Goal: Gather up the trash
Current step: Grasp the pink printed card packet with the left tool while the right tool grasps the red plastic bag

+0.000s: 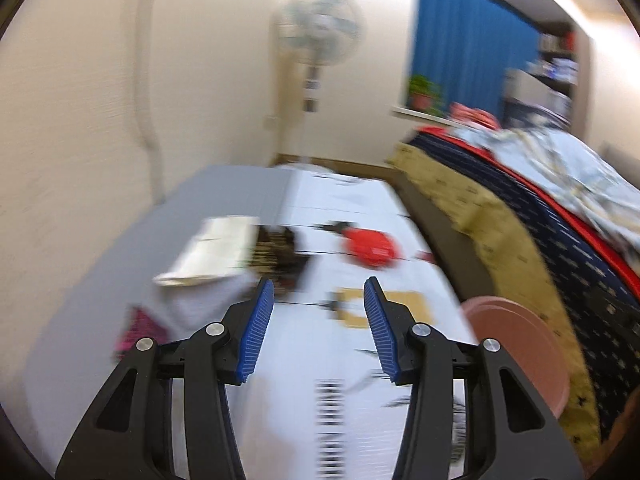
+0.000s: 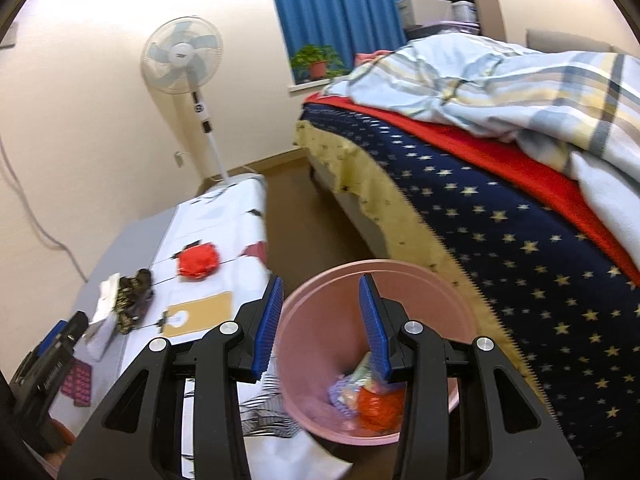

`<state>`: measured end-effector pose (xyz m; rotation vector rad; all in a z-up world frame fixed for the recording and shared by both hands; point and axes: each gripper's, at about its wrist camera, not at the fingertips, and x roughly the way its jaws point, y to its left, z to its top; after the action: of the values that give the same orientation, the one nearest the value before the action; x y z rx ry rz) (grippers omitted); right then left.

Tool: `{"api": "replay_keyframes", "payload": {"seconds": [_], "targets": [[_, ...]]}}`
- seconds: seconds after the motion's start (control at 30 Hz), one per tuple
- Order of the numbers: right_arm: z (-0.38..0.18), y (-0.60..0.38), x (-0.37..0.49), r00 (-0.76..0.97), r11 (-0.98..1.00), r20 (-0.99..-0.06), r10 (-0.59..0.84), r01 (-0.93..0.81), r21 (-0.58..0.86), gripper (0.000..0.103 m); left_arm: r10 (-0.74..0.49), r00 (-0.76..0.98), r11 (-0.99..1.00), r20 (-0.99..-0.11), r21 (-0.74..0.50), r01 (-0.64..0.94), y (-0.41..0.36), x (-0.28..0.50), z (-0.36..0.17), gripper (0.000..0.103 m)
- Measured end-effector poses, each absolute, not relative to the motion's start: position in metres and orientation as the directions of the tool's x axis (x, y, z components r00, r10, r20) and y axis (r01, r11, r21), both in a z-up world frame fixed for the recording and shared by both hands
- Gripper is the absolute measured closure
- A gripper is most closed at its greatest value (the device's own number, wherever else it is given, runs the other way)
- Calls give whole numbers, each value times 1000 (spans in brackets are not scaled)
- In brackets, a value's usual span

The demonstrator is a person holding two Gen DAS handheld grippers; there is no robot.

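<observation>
A pink bin (image 2: 384, 276) stands on the floor between the table and the bed, with several wrappers inside, one orange-red (image 2: 378, 404). My right gripper (image 2: 320, 292) is open and empty above the bin. On the table lie a red crumpled wrapper (image 2: 199, 261), a dark patterned wrapper (image 2: 134, 300), a white packet (image 2: 106, 294) and a pink packet (image 2: 78, 382). My left gripper (image 1: 319, 294) is open and empty over the table, short of the red wrapper (image 1: 370, 248) and the dark wrapper (image 1: 278, 254). The bin rim (image 1: 520, 332) shows at its right.
The white patterned tablecloth (image 2: 224, 220) covers a low table by the wall. A bed with a star blanket (image 2: 500, 232) stands at the right. A standing fan (image 2: 188, 60) is at the back. A tan card (image 2: 200, 314) lies on the table.
</observation>
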<state>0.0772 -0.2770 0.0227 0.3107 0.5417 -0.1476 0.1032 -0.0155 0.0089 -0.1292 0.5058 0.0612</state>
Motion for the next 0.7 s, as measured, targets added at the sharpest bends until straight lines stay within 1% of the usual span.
{"api": "replay_keyframes", "payload": {"seconds": [0.07, 0.13, 0.2, 0.33, 0.43, 0.53, 0.6, 0.63, 0.67, 0.7], "targets": [[22, -267, 80, 851, 948, -525, -26, 188, 257, 62, 115, 861, 974, -495, -112, -194, 8, 101, 7, 57], [22, -257, 83, 852, 950, -523, -1, 164, 266, 62, 169, 845, 960, -507, -110, -258, 23, 99, 2, 57], [21, -250, 86, 852, 953, -523, 19, 143, 269, 62, 243, 812, 944, -530, -64, -324, 33, 102, -5, 54], [18, -234, 93, 851, 957, -521, 62, 98, 274, 62, 324, 762, 911, -560, -32, -410, 54, 103, -17, 51], [15, -225, 100, 848, 959, -524, 84, 74, 274, 62, 345, 739, 893, -579, -40, -449, 70, 105, -23, 50], [11, -214, 109, 836, 959, -537, 110, 53, 279, 62, 345, 725, 886, -597, -47, -461, 78, 109, -30, 50], [10, -207, 115, 832, 961, -542, 120, 40, 275, 62, 323, 724, 890, -610, -64, -451, 80, 111, -36, 51], [10, -203, 118, 830, 962, -543, 126, 31, 271, 59, 314, 723, 892, -616, -68, -446, 78, 112, -37, 53], [10, -199, 123, 827, 964, -546, 133, 21, 267, 55, 304, 721, 895, -622, -72, -439, 78, 114, -39, 66], [10, -196, 126, 826, 964, -547, 138, 14, 265, 49, 297, 719, 898, -628, -73, -435, 77, 116, -41, 76]]}}
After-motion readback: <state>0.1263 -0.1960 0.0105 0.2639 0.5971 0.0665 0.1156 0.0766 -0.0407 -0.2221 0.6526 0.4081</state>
